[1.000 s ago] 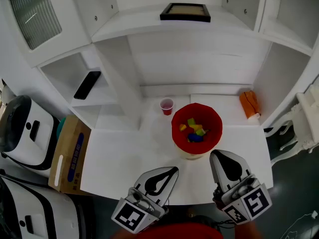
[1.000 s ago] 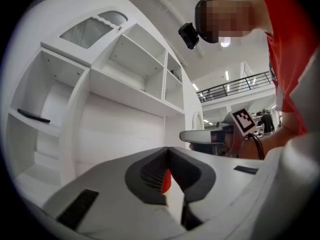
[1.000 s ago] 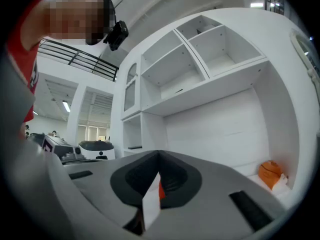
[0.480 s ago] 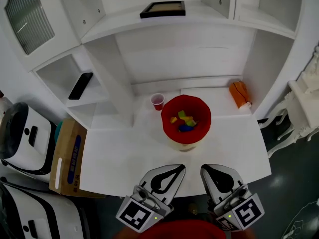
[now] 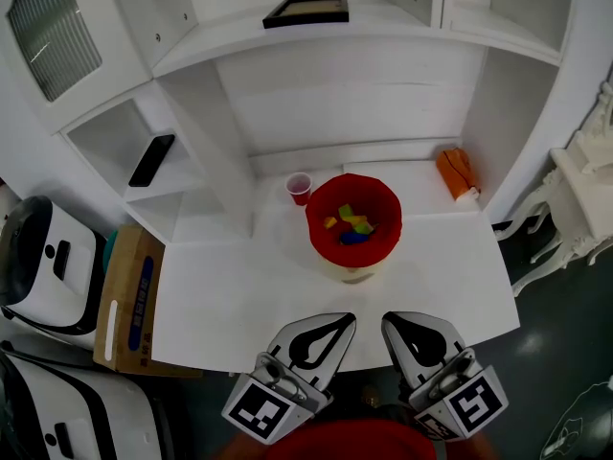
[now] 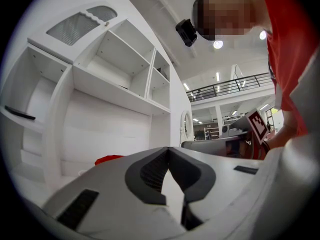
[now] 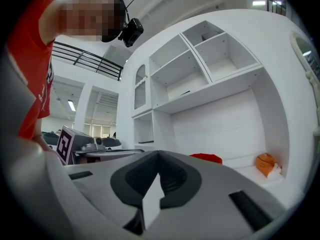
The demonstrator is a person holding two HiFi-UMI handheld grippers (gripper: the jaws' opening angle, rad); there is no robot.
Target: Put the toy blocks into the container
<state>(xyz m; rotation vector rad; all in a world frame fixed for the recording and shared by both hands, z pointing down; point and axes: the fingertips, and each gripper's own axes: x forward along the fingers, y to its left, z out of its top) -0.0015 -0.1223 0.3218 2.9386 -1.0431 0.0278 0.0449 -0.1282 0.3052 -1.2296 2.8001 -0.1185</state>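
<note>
In front of you a white desk (image 5: 239, 295) is built into a white shelving unit (image 5: 230, 113) with open cubbies. A dark picture frame (image 5: 306, 11) lies on the top shelf, and a black phone (image 5: 151, 160) lies in the left cubby. To your left a cardboard box (image 5: 129, 300) sits beside white machines (image 5: 43, 257). The floor (image 5: 565, 372) is dark grey. A white carved furniture piece (image 5: 584, 195) stands at your right. Ceiling lights (image 6: 218, 44) shine above a railed balcony (image 6: 230, 86).
</note>
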